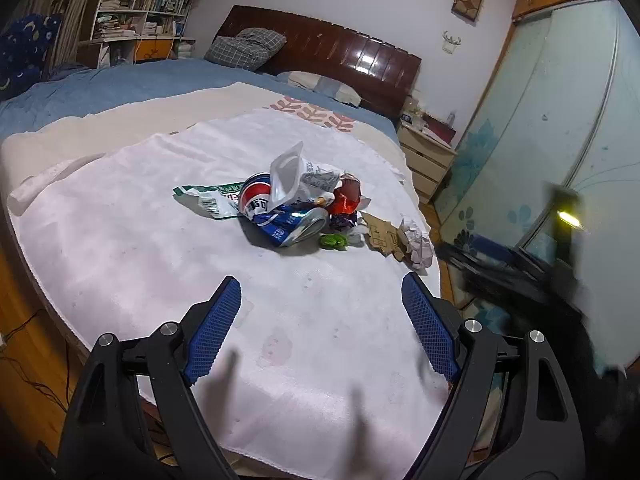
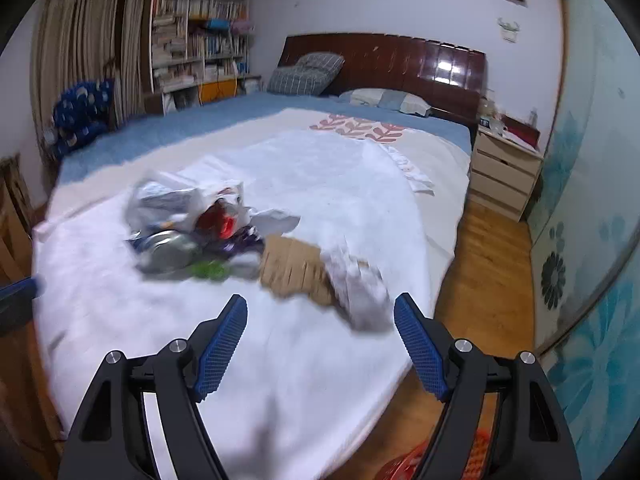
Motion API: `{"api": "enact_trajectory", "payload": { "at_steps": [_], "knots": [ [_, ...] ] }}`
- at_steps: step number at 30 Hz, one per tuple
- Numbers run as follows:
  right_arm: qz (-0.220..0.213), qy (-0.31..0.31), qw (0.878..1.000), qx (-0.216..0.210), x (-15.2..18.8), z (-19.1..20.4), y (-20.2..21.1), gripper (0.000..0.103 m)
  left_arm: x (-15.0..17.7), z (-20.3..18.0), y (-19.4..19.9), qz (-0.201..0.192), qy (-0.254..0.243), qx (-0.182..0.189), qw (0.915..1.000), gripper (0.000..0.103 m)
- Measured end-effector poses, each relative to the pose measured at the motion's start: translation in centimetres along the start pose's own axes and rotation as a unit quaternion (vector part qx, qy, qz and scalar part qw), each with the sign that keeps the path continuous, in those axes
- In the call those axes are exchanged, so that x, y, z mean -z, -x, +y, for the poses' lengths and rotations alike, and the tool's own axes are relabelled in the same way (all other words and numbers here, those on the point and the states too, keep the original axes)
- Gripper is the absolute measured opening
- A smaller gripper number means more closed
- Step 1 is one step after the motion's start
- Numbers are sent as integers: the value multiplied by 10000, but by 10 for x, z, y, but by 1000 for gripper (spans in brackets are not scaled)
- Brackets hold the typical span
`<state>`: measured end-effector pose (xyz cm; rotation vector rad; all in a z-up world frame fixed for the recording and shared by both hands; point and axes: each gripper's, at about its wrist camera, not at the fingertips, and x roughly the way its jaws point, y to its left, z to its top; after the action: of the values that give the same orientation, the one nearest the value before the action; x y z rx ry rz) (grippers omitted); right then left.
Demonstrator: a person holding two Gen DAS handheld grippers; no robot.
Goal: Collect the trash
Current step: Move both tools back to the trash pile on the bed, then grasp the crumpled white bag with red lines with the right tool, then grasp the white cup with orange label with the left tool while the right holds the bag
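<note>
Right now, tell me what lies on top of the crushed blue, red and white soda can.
A clear plastic pouch leans over the crushed blue soda can, with a printed white wrapper behind it. The can's covered upper side cannot be seen.

Two wrist views over the foot of one bed

We look forward and down along each gripper's fingers toward the headboard (image 1: 340, 46). Both share the white towel (image 1: 200, 264) and the trash pile (image 1: 288, 208); our right view sits further right, near the crumpled paper (image 2: 360, 284), and is blurred.
</note>
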<state>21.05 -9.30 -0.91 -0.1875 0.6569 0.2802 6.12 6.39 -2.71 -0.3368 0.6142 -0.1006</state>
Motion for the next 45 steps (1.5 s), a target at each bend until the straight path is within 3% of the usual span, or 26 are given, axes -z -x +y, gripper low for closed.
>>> {"api": "enact_trajectory", "payload": {
  "at_steps": [4, 5, 6, 7, 9, 15, 22, 25, 30, 37, 42, 43, 45],
  "knots": [
    [368, -147, 9985, 382, -18, -8, -57, 74, 0, 8, 2, 0, 93, -9, 10000, 82],
    [501, -255, 9977, 392, -18, -13, -68, 70, 0, 10, 2, -1, 120, -8, 9999, 82],
    [769, -449, 9955, 312, -14, -21, -85, 57, -1, 13, 3, -11, 157, 0, 9999, 82],
    [930, -533, 9938, 284, -11, -25, -95, 51, -1, 16, 3, -21, 205, 6, 9998, 82],
    [1024, -780, 9914, 243, -3, -37, -102, 47, -2, 21, 3, -27, 278, 10, 9996, 82],
    [815, -1503, 9844, -426, 9, -58, -69, 45, -8, 31, -4, -61, 587, 99, 9982, 82],
    [463, -2233, 9631, -1429, 53, -60, 26, 45, -10, 17, -21, -4, 427, -76, 9991, 82],
    [549, -2414, 9544, -1671, 74, -58, 46, 45, -10, 16, -36, 96, 552, -126, 9984, 85],
    [676, -2234, 9556, -1796, 79, -48, 33, 45, -14, 18, -58, 194, 931, -48, 9955, 85],
    [763, -2369, 9488, -1943, 63, -59, 8, 45, -56, -1, -79, -320, -18, -498, 9982, 85],
    [767, -2142, 9541, -1950, 55, -65, 9, 45, -82, 0, -101, -403, -41, -360, 9985, 85],
    [805, -2189, 9522, -1973, 56, -68, 7, 45, -83, -1, -105, -348, -76, -331, 9988, 83],
    [861, -2244, 9512, -1936, 56, -73, 3, 45, -82, 0, -120, -59, -18, -243, 9997, 68]
  ]
}}
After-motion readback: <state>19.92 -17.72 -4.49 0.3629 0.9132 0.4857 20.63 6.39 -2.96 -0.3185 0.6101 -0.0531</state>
